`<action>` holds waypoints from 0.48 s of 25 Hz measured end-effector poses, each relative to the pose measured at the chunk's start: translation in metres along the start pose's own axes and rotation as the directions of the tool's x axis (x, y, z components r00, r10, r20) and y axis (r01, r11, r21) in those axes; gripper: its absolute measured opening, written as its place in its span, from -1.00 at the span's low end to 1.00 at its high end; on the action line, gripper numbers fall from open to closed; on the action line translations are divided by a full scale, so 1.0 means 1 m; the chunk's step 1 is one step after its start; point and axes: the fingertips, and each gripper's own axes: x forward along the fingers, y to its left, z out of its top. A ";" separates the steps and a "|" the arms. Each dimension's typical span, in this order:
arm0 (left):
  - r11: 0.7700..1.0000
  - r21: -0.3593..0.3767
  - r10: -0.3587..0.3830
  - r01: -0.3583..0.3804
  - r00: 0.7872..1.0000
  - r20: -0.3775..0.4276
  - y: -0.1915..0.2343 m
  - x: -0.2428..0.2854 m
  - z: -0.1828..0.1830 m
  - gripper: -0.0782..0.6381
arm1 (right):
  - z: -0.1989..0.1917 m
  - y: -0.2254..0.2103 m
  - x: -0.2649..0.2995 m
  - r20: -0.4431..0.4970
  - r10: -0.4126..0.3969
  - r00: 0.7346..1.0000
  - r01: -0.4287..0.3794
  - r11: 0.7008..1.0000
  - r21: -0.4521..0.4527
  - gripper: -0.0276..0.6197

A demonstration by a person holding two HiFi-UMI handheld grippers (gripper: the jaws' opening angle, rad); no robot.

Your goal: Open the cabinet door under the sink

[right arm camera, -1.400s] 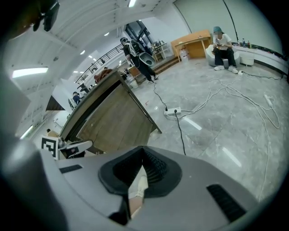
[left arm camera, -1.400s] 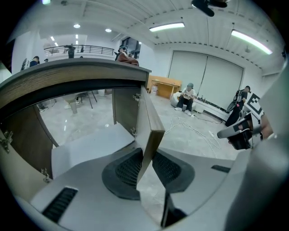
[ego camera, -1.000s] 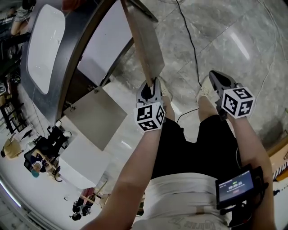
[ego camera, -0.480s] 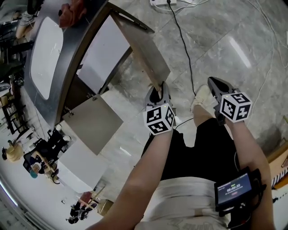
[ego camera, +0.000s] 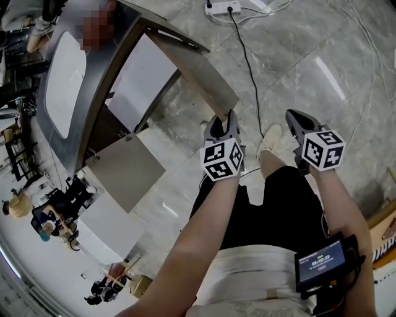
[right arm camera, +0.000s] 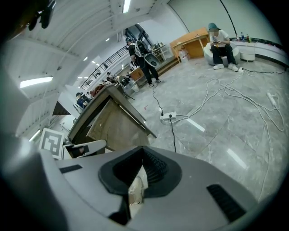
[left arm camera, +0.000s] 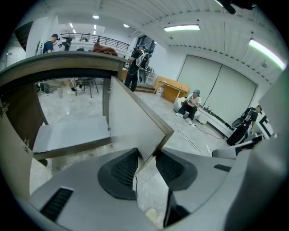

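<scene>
The sink counter point(ego camera: 62, 80) lies at the upper left of the head view, with the cabinet point(ego camera: 145, 71) under it. Its wooden door point(ego camera: 198, 65) stands swung far out. My left gripper point(ego camera: 221, 122) is at the door's free lower corner. In the left gripper view the door point(left arm camera: 131, 122) runs edge-on between the pads of the left gripper point(left arm camera: 146, 155). Its jaws have just been opening, and a gap shows beside the door's edge. My right gripper point(ego camera: 296, 117) hangs apart over the floor to the right, shut and empty point(right arm camera: 142, 169).
The cabinet's second door point(ego camera: 127, 170) also stands open, below the first. A power strip point(ego camera: 223, 8) and its black cable point(ego camera: 247, 56) lie on the marble floor. The person's shoe point(ego camera: 271, 136) is between the grippers. People stand and sit in the background.
The door has swung wider open, and my left gripper has moved rightward with its free edge. My right gripper has shifted a little and is still shut.
</scene>
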 end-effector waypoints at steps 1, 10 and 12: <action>1.000 -0.001 -0.002 0.002 1.000 0.000 -0.005 0.003 0.001 -0.42 | 0.000 -0.002 -0.003 -0.001 0.000 1.000 0.000 1.000 0.000 -0.87; 0.997 -0.069 0.024 -0.025 1.000 -0.017 -0.050 0.043 0.017 -0.39 | -0.004 -0.038 -0.026 -0.002 -0.002 1.000 0.002 1.000 -0.011 -0.87; 0.996 -0.086 0.031 -0.032 0.999 -0.010 -0.051 0.046 0.019 -0.39 | -0.007 -0.042 -0.028 -0.005 -0.002 1.000 0.002 1.000 -0.015 -0.87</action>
